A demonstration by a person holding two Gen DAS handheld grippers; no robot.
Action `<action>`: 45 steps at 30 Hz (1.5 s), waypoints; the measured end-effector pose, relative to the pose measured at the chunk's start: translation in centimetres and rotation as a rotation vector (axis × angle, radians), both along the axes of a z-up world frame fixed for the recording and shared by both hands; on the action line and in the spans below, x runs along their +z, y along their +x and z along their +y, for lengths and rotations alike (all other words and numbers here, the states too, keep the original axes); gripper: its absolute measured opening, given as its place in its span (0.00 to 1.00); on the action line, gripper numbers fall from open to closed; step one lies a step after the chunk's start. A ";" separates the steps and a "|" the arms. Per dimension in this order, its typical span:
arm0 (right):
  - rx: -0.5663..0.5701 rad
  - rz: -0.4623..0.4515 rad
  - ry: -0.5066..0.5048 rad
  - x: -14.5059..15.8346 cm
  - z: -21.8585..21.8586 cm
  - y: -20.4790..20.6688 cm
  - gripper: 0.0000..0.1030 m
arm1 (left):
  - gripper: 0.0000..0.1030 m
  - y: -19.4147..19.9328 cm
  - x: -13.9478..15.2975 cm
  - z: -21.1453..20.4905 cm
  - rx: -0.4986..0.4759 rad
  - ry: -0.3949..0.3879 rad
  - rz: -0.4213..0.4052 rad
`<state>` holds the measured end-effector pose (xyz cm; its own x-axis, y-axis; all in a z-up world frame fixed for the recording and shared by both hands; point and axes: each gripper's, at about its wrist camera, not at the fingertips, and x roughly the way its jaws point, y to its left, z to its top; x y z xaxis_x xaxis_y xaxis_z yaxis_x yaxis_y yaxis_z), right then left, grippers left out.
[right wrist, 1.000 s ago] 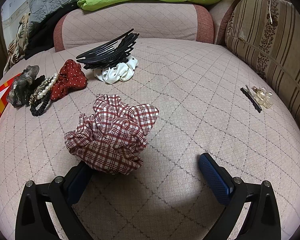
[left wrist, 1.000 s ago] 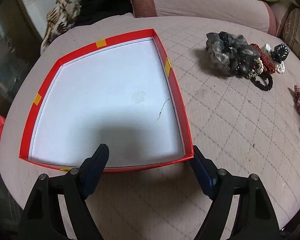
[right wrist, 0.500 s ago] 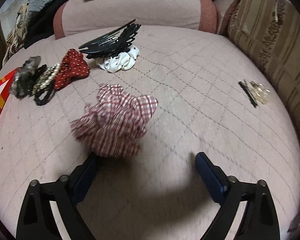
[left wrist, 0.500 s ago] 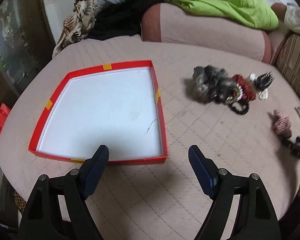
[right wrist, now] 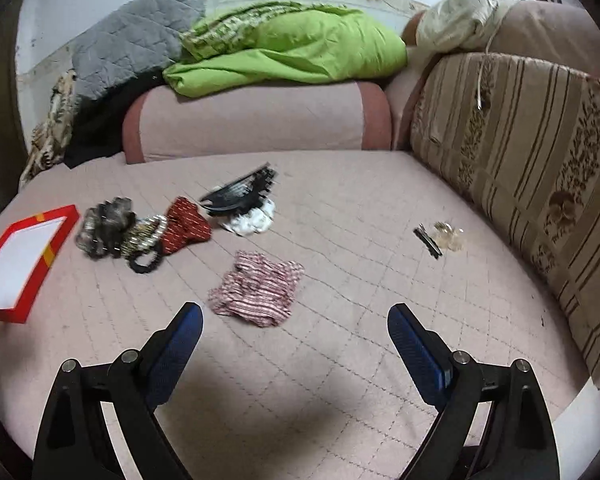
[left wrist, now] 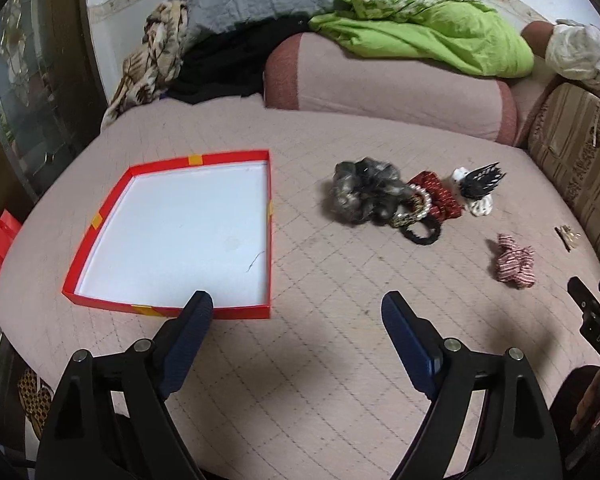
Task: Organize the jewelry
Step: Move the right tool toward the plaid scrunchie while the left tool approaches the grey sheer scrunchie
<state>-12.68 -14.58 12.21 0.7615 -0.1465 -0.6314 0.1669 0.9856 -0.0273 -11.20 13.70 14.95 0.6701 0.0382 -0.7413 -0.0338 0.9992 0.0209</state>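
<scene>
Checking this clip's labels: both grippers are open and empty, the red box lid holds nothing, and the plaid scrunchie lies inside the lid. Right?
Not quite. The plaid scrunchie lies on the quilted cover, well clear of the red box lid, as the right wrist view shows. The rest stands.

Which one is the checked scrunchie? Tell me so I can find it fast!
Start at the red box on the pink quilted bed, then pass the heap of hair things beside it. The checked scrunchie lies alone, nearer the right gripper: red-and-white plaid, touching nothing else.
</scene>
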 end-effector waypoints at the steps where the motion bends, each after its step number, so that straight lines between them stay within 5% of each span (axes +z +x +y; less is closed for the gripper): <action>1: 0.015 -0.009 0.008 0.5 0.3 -0.2 0.93 | 0.83 -0.3 0.4 -0.4 0.002 0.011 -0.013; 10: 0.123 -0.044 -0.014 2.7 3.4 -0.9 0.93 | 0.83 -2.0 2.9 -2.5 -0.041 0.047 -0.096; 21: 0.119 -0.056 0.020 2.8 4.8 0.3 0.94 | 0.83 -3.9 3.6 -2.9 -0.017 0.114 -0.143; 27: 0.148 -0.138 -0.107 3.4 6.9 -0.9 0.94 | 0.83 -3.5 3.1 -2.1 -0.006 0.034 -0.083; 45: 0.083 0.037 0.055 0.8 3.8 0.5 0.94 | 0.83 -2.8 1.7 -3.4 -0.039 0.038 -0.016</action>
<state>-12.23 -10.79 13.00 0.7458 -0.0485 -0.6644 0.0849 0.9961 0.0226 -13.99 10.27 16.63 0.6833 0.0396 -0.7291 0.0048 0.9983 0.0588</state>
